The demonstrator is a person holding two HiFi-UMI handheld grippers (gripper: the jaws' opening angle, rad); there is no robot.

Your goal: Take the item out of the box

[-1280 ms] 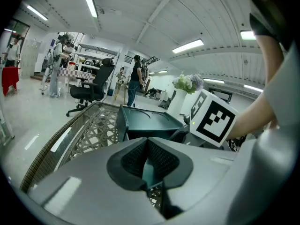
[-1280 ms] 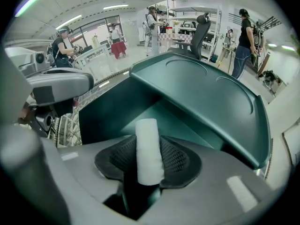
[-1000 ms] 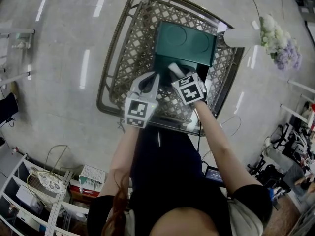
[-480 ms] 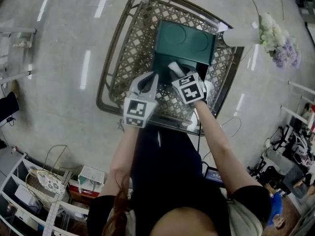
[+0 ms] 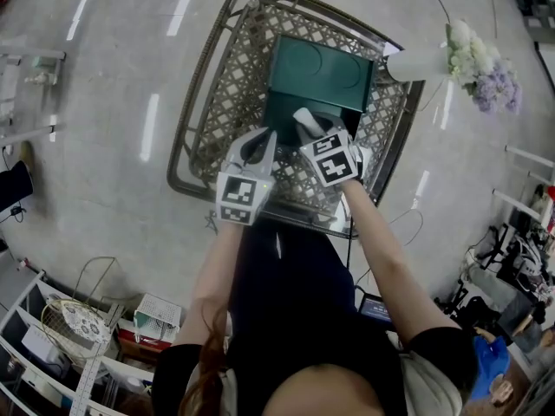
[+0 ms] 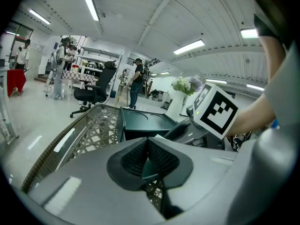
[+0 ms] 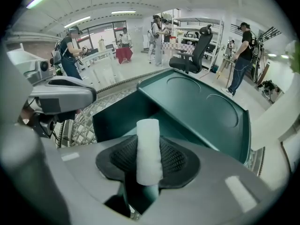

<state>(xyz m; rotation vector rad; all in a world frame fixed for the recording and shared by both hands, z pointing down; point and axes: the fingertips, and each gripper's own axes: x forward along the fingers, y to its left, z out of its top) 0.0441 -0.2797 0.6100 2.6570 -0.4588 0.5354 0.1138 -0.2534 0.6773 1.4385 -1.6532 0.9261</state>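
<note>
Oval wicker table (image 5: 225,94), open lattice weave, hard rim. On it a dark green box (image 5: 323,69), smooth, lid flipped up, two round dents in lid. Left gripper (image 6: 147,156) clenched on nothing, pointing slightly down, near box. Right gripper (image 5: 309,126) tilted steeply down, grasping a white foamy cylinder (image 7: 148,149) over box's near edge.

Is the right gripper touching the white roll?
Touching. In the right gripper view, the right gripper squeezes the white roll from both sides.
</note>
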